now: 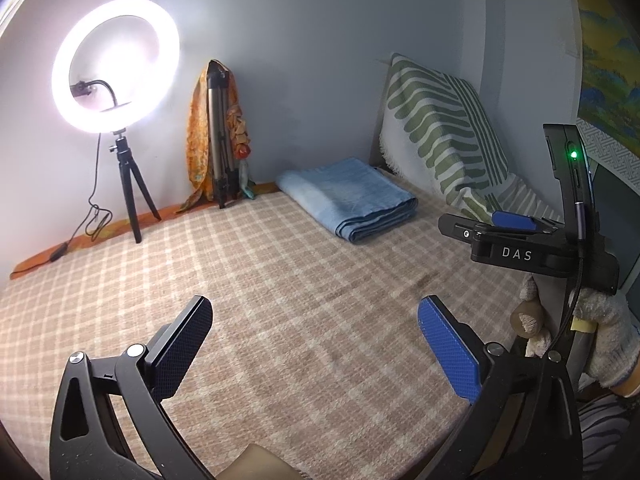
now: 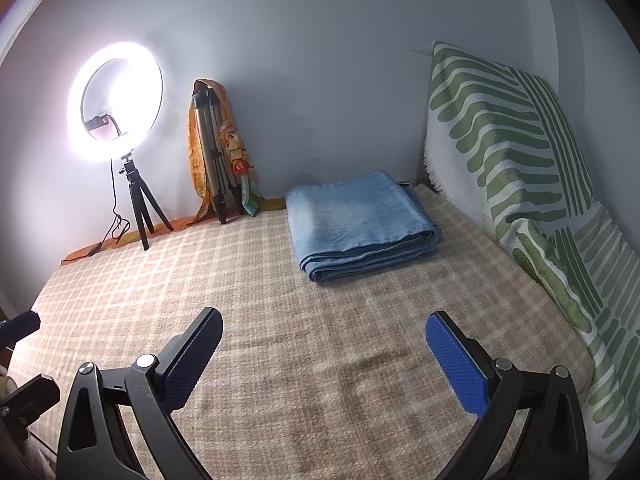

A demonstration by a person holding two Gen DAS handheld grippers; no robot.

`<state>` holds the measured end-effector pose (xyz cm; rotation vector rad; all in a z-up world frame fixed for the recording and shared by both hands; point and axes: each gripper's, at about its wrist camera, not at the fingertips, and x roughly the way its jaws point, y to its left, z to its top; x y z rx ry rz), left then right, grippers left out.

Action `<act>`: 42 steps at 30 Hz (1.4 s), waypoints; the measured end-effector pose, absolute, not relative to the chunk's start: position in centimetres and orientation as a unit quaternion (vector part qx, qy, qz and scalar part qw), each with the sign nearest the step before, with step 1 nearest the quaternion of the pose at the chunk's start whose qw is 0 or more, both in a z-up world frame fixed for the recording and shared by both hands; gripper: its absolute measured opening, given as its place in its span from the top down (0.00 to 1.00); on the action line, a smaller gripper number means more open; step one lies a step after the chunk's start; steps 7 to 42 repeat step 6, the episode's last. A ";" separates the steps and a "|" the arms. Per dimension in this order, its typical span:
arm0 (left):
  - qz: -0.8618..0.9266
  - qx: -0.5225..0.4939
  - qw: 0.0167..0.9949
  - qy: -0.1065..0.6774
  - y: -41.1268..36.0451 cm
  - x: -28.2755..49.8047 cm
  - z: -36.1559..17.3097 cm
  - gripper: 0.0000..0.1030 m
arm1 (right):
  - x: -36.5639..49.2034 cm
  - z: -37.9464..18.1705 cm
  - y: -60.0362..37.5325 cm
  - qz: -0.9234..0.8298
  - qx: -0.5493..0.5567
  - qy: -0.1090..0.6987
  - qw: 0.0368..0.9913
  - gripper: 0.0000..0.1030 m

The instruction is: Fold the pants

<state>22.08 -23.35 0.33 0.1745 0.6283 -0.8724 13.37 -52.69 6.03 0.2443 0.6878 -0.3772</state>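
A folded light-blue pair of pants (image 1: 348,198) lies at the far side of the checked beige bed cover (image 1: 280,300), next to the wall; it also shows in the right wrist view (image 2: 360,224). My left gripper (image 1: 316,320) is open and empty, held above the cover well short of the pants. My right gripper (image 2: 326,336) is open and empty too, also short of the pants. In the left wrist view the right gripper (image 1: 516,232) shows at the right edge, held by a gloved hand (image 1: 600,332).
A lit ring light (image 1: 116,66) on a small tripod (image 1: 132,200) stands at the far left, its cable trailing along the bed edge. A folded tripod draped with orange cloth (image 1: 216,140) leans on the wall. A green-striped white throw (image 2: 520,184) covers the right side.
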 end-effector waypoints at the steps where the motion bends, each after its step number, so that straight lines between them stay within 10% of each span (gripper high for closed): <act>1: -0.415 0.084 0.856 0.296 -23.4 22.0 0.4 0.01 | 13.4 6.0 -52.7 -0.183 0.120 0.334 0.917 0.00; 42: -0.417 0.086 0.856 0.295 -23.3 22.1 0.3 0.01 | 13.5 6.0 -52.7 -0.182 0.120 0.335 0.916 0.00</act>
